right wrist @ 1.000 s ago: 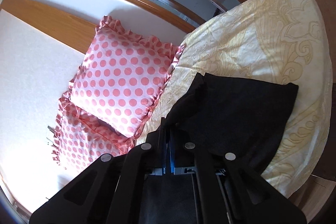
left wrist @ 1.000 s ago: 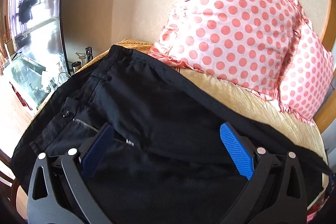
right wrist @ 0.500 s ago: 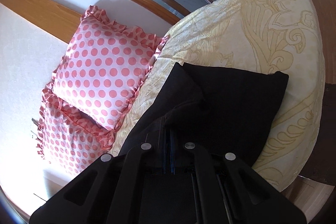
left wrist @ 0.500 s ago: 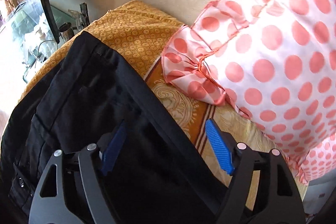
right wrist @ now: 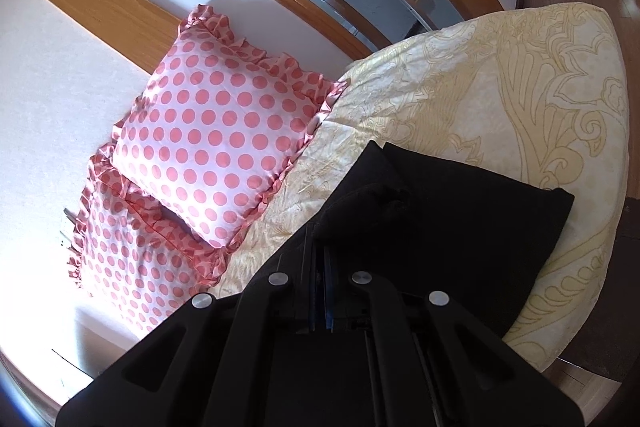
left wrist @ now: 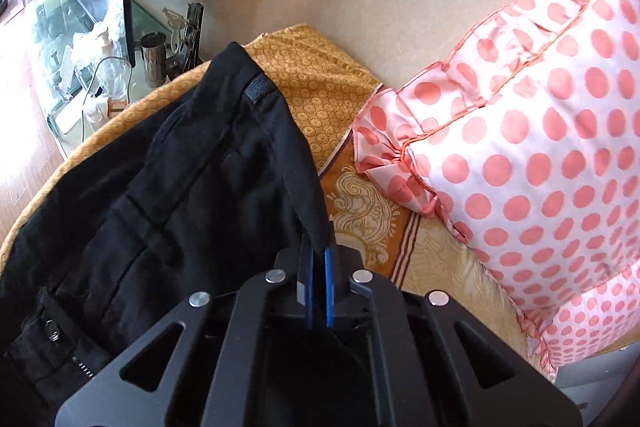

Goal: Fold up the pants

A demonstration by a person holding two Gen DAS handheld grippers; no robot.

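- Left gripper (left wrist: 319, 269): blue pads (left wrist: 329, 279) pinched together on the side edge of the black pants (left wrist: 168, 195), the cloth rising out of the closed jaws as a taut ridge toward the waistband corner.
- Rest of the pants spread left of and below that gripper, over a gold patterned bedspread (left wrist: 320, 91); fly button (left wrist: 51, 327) and zipper teeth low at the left.
- Polka-dot ruffled pillow (left wrist: 540, 147) just right of the gripped edge, apart from the cloth.
- Right gripper (right wrist: 320, 291): clenched on a bunched fold of the pants' leg end (right wrist: 460, 227), dark fabric heaped right at the fingertips.
- Leg end lying flat ahead and to the right on the pale bedspread (right wrist: 520, 75), its far corner short of the mattress edge.
- Two dotted pillows (right wrist: 216, 147) left of the right gripper, against the headboard.
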